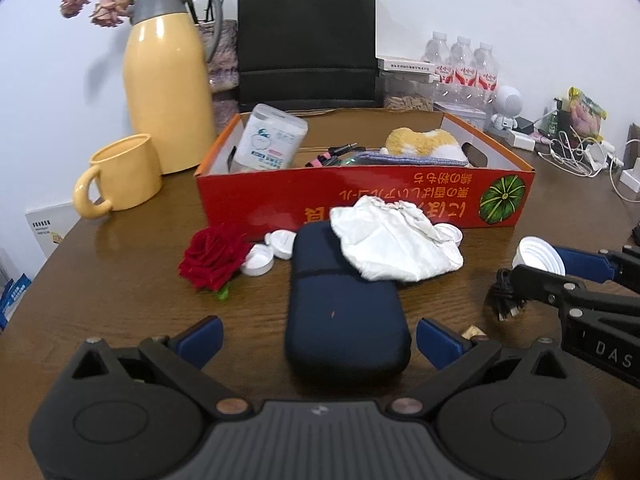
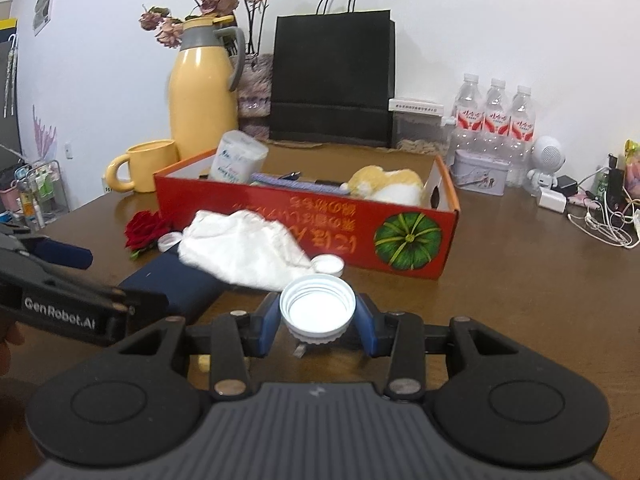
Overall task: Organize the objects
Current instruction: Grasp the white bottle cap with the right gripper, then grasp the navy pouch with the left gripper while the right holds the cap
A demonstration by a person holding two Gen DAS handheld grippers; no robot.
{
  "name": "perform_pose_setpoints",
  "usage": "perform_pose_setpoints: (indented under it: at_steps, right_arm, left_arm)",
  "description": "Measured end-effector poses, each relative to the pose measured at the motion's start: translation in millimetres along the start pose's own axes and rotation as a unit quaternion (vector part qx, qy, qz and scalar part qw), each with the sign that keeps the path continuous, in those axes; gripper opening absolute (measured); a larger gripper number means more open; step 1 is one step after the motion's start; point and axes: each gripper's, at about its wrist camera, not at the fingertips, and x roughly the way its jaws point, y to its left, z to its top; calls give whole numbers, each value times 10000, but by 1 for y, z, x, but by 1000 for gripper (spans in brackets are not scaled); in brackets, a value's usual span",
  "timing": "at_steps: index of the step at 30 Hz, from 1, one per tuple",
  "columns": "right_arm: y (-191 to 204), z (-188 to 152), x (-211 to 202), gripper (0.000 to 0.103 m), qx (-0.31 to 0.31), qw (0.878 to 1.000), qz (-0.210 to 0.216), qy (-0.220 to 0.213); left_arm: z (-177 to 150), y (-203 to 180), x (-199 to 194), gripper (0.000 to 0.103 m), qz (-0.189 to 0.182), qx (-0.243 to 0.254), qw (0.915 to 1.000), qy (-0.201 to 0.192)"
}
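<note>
Reading writing: we make out "GenRobot.AI" on left gripper (image 2: 84, 280), "DAS" on right gripper (image 1: 568, 264).
Right jaws: clamped on white cap (image 2: 318, 308).
Left jaws: wide apart, flanking navy pouch (image 1: 346, 304), not touching.
Surface: brown wooden table (image 1: 120, 280); red box (image 1: 360, 196) beyond pouch.
Room: white wall.

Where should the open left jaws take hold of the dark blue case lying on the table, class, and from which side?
Grip the dark blue case across its near end, coming from the near side. It lies lengthwise toward the left gripper, and this end is bare. The white cloth covers the far end, by the red box.
</note>
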Motion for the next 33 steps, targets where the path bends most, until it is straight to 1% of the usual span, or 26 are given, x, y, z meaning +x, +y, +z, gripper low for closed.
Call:
perform_pose_setpoints:
  at_steps: [5, 9, 12, 17, 22, 24, 25, 26, 27, 31, 33]
  right_arm:
    - [-5, 7, 11, 41, 4, 9998, -8, -178]
    - [-9, 6, 15, 41, 76, 9998, -6, -183]
    - [-12, 3, 18, 41, 153, 9998, 8, -160]
    - [-13, 0, 18, 41, 236, 9995, 32, -197]
    - [-14, 0, 17, 41, 266, 9994, 27, -221]
    - [-13, 0, 17, 41, 257, 9994, 12, -230]
    - [-13, 0, 17, 41, 253, 9994, 10, -231]
    - [-13, 0, 17, 41, 254, 9994, 11, -229]
    - [-13, 0, 17, 41, 255, 9994, 11, -230]
    - [-13, 0, 16, 41, 244, 9994, -4, -240]
    - [-12, 0, 15, 41, 240, 9994, -13, -250]
  left_arm:
    - [13, -7, 20, 103, -9, 1, 9998, 199]
    - [18, -10, 35, 103, 6, -33, 9995, 299]
    - [17, -11, 51, 103, -30, -86, 9985, 547]
    - [16, -8, 58, 103, -37, -143, 9988, 460]
    - [18, -4, 61, 102, 50, -231, 9991, 365]
    - [18, -4, 59, 93, 44, -209, 9993, 299]
    - [18, -4, 57, 84, 40, -199, 9995, 254]
    - [18, -4, 56, 73, -23, -200, 9996, 208]
    - [18, -5, 54, 69, -82, -170, 9997, 153]
    - [16, -6, 49, 63, -82, -117, 9999, 26]
    - [15, -5, 47, 63, -104, -153, 9998, 3]
